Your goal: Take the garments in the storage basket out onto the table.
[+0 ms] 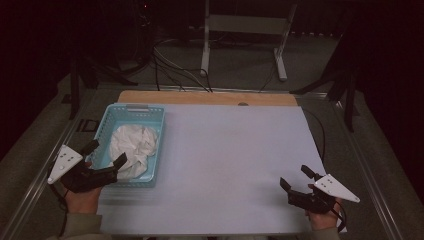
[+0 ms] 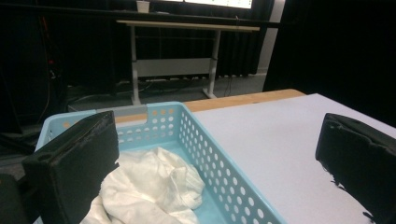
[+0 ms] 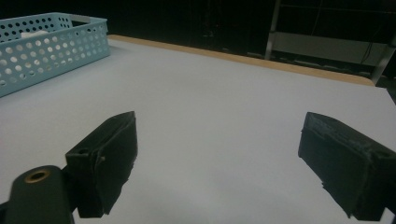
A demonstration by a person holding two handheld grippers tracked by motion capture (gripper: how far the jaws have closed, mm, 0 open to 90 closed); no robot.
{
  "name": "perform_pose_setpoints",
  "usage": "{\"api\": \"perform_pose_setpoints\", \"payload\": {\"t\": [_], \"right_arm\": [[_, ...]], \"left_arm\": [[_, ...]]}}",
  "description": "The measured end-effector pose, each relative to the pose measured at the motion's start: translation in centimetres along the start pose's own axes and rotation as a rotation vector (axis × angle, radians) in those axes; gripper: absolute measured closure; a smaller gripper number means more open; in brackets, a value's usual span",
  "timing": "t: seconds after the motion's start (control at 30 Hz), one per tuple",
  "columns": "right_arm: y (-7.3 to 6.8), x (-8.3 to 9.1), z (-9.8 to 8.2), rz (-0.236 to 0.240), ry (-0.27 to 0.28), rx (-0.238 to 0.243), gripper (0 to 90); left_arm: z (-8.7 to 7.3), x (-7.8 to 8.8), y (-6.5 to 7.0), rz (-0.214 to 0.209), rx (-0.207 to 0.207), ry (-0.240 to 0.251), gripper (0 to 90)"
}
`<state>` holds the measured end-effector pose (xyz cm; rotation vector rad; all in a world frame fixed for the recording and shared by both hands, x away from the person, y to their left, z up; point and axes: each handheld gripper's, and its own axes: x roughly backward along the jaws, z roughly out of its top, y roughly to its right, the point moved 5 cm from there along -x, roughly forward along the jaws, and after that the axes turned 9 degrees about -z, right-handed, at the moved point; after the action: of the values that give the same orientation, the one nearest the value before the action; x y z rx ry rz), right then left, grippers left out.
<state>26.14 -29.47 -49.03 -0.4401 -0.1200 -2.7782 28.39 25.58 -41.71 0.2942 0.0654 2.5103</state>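
A pale worktop [image 1: 230, 160] with a wooden strip along its far edge carries a light blue perforated basket [image 1: 106, 122] at its left side. A crumpled white cloth [image 1: 132, 145] lies inside the basket.

Basket [image 1: 159, 150] blocks table's [image 1: 235, 160] left; rest open.

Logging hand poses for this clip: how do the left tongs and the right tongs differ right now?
The left tongs sit at the near end of the blue basket, one jaw over the white cloth inside; the right tongs hover over bare table, with nothing near them. The left tongs are at the table's left edge, the right tongs near its right front corner. Both are open and hold nothing.
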Motion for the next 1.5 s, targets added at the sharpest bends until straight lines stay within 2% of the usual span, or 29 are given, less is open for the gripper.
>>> {"api": "perform_pose_setpoints", "payload": {"t": [0.5, 0.63, 0.93, 1.3, 1.5], "right_arm": [[0.0, 0.0, 0.0, 0.002, 0.001, -0.004, 13.8], [0.0, -0.1, 0.0, -0.004, 0.000, -0.008, 10.4], [0.1, -0.1, 0.0, -0.017, -0.001, -0.009, 10.3], [0.1, -0.1, 0.0, -0.019, 0.000, -0.010, 10.3], [0.1, 0.0, 0.0, -0.012, 0.003, -0.011, 10.3]], "left_arm": [[1.1, -1.5, -0.8, 0.004, -0.027, -0.048, 0.5], [1.2, -1.9, -1.0, 0.013, -0.027, -0.061, 0.4], [1.4, -2.8, -1.5, 0.016, -0.027, -0.083, 0.4], [1.4, -3.8, -2.4, 0.016, -0.007, -0.103, 0.4], [1.6, -4.2, -2.9, 0.022, -0.012, -0.120, 0.4]]}}
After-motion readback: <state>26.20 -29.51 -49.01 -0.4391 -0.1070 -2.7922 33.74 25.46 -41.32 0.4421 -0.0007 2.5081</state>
